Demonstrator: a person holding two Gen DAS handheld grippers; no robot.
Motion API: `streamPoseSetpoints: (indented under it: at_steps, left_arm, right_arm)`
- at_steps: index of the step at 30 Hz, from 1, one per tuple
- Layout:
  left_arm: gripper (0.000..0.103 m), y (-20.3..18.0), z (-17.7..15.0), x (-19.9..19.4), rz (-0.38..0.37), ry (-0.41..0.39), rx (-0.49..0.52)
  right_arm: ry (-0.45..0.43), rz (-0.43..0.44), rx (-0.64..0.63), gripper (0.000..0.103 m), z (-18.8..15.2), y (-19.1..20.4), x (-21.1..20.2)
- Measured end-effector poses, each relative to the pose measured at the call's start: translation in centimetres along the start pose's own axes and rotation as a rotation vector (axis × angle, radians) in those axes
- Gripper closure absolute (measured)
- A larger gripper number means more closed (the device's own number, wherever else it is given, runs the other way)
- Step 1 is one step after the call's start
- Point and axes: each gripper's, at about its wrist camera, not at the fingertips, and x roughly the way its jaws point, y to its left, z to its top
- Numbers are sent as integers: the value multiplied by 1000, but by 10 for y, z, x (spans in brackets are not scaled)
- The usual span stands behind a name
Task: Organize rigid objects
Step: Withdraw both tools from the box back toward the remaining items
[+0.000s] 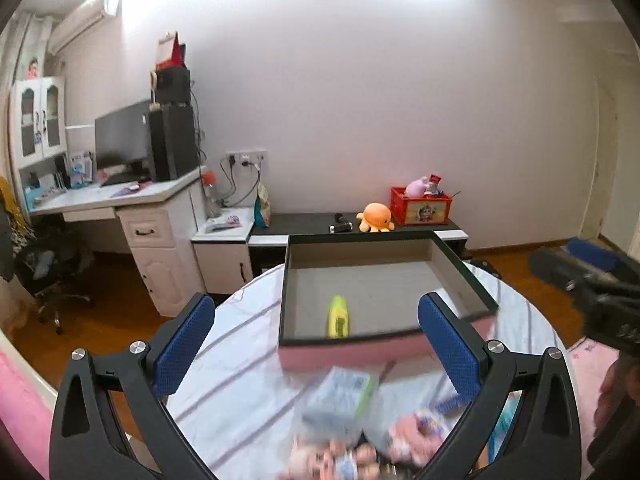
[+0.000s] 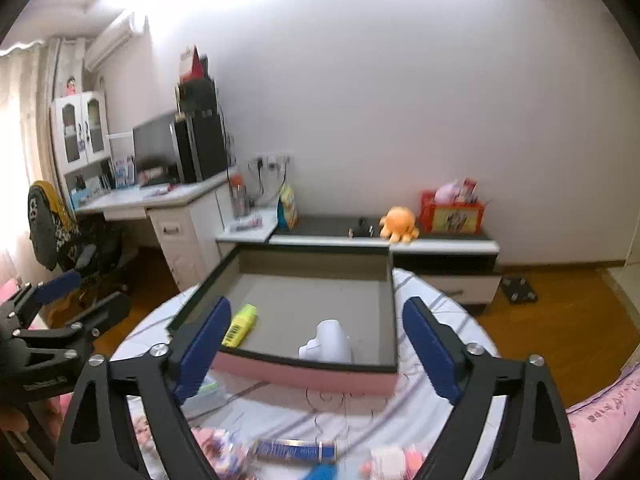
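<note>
Nearest, blurred packets lie on the table between the left tool's empty, wide-apart jaws; the right tool gapes empty too. Beyond, a highlighter lies in the box. A careless reach could knock the box or grab soft packets, and only the right view shows the white object inside.

A shallow open box with pink outer walls, a dark rim and a grey inside sits on the round bench. Inside it a yellow highlighter lies flat near the front left corner, and a white plastic object rests against the front wall. Blurred small packets lie on the bench just before the box
</note>
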Motion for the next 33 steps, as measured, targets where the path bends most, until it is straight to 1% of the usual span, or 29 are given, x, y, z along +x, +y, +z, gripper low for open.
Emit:
streamPoseSetpoints:
  at_steps: [1,4,6,9,11,16,20,23,27,28,30,31,33]
  left_arm:
    - [0,-2,-4,-9,4,-5,8]
    - [0,-6,-23,-42,39,-38,31]
    - [0,-9,-37,-64,51,-58,34]
    - [0,-15,-49,-86,44,-70,28]
    - [0,-20,-52,-98,48,-80,36]
    - [0,-31,-54,-117,32,-111,58]
    - [0,-36,-57,-118,26,-92,72]
    - [0,-37,-63,-113,33,-64,83]
    - [0,-34,-71,-97,52,-9,98]
    - [0,-32,-73,-91,60,6,99]
    - [0,-27,-78,-81,71,38,96]
    - [0,-24,-80,-75,76,56,96]
    - [0,-19,-85,-63,88,92,92]
  right_arm:
    - [-10,-8,-4,0,-3,3,-9]
    - [-62,-35,-16,0,-21,8,-46]
    - [-63,-60,-16,0,-30,8,-61]
    - [-92,-96,0,0,-47,5,-88]
    - [-92,-115,15,0,-53,5,-98]
    - [-90,-121,9,0,-63,3,-112]
    - [-83,-133,9,0,-72,0,-116]
    - [-59,-148,11,0,-82,-6,-113]
    - [20,-167,22,0,-99,-17,-90]
    - [59,-167,28,0,-104,-21,-78]
    - [107,-171,34,0,-116,-26,-65]
    - [152,-164,37,0,-123,-29,-53]
    - [203,-152,42,0,-134,-33,-37]
